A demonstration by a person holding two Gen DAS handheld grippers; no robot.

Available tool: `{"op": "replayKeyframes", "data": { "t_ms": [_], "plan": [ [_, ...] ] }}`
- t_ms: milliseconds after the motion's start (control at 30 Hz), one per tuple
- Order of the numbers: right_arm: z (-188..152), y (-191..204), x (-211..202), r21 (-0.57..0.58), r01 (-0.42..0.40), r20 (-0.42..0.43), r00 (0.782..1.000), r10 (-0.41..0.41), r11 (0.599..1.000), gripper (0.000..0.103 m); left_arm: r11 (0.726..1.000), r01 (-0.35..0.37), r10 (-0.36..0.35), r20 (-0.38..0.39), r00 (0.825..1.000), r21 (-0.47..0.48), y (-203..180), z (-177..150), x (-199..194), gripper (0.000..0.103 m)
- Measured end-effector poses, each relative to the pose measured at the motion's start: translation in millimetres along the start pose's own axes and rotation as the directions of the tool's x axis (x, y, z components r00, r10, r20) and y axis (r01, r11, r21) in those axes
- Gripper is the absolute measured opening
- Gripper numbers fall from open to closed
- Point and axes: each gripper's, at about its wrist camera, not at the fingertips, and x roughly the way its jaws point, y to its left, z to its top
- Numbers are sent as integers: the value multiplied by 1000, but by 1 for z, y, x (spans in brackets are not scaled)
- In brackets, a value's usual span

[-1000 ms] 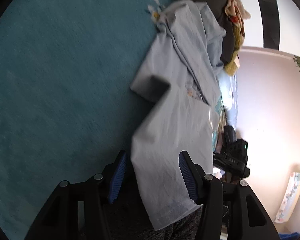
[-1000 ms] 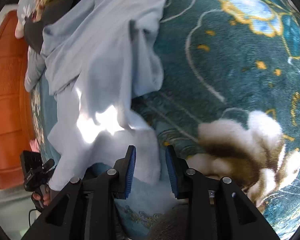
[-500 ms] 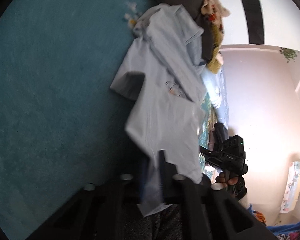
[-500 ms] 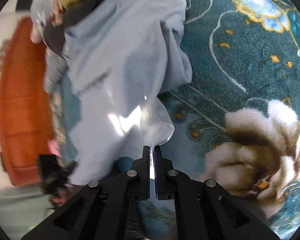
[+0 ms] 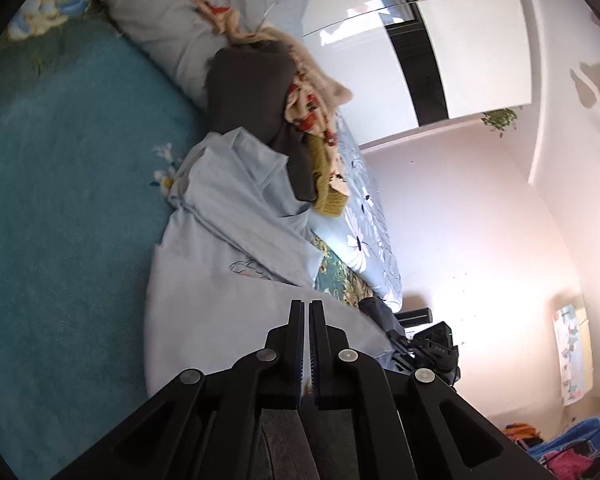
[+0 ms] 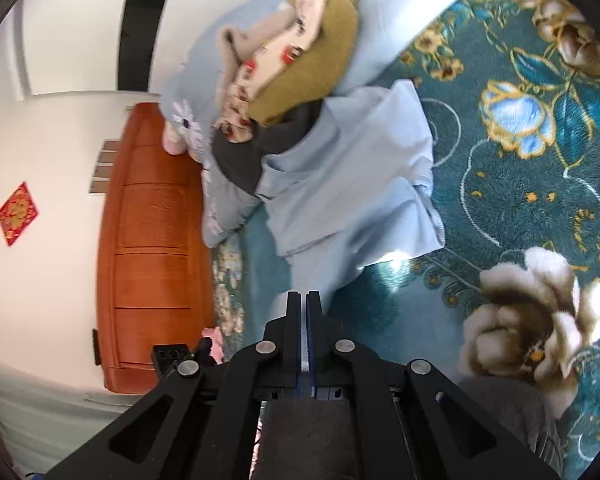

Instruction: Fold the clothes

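A pale blue shirt [image 5: 228, 240] stretches from a pile of clothes across the teal bedspread [image 5: 60, 200]. My left gripper [image 5: 305, 305] is shut on the shirt's near hem. In the right wrist view the same shirt [image 6: 352, 184] runs toward my right gripper [image 6: 304, 296], which is shut on its other near edge. Both hold the cloth lifted off the bed. The other gripper [image 5: 424, 344] shows at the right of the left wrist view.
A pile of clothes [image 5: 260, 92], dark grey, mustard and patterned, lies on a floral pillow [image 5: 172, 12] at the head of the bed. An orange wooden headboard [image 6: 148, 232] stands beyond it. The bedspread has a floral pattern [image 6: 540, 320] on the right.
Both grippers have closed on the shirt's near edge and lifted it; both cameras have tilted up, showing the pillow, clothes pile and walls.
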Motion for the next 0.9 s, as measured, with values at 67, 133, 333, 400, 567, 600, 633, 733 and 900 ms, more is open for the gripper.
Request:
{"op": "replayKeyframes", "data": {
  "t_ms": [67,133,333,400,567,600,633,733,900],
  "plan": [
    [-7,6,-6,-12,3,12,1000,-3,1000,2,999,-47,47,-7,999,6,-1,1,6,3],
    [-9,3,-9,-17,44,9,999,-44,999,2,994,-110,109,-31,994,-23,12,2,12,3],
    [-10,-14,8,-9,180,-24,983,-180,984,4,955,-279,264,-144,954,-101,68,-4,56,16],
    [-9,-23,19,-2,241,-41,970,-241,971,5,936,-340,318,-199,927,-89,79,-8,69,36],
    [-9,-47,58,-80,486,-112,863,-493,870,20,896,-444,420,-302,856,-13,97,-18,90,57],
    [-9,-52,65,-86,508,-129,847,-515,857,26,892,-451,431,-308,848,6,96,-19,93,58],
    [-10,-57,72,-88,522,-146,836,-530,848,34,890,-455,439,-313,842,25,95,-19,96,62],
    [-11,-66,90,-103,564,-177,800,-573,819,36,889,-455,449,-318,835,58,91,-22,101,69],
    [-11,-69,107,-132,613,-200,753,-627,779,39,893,-446,440,-332,835,62,88,-26,103,70]
  ]
}}
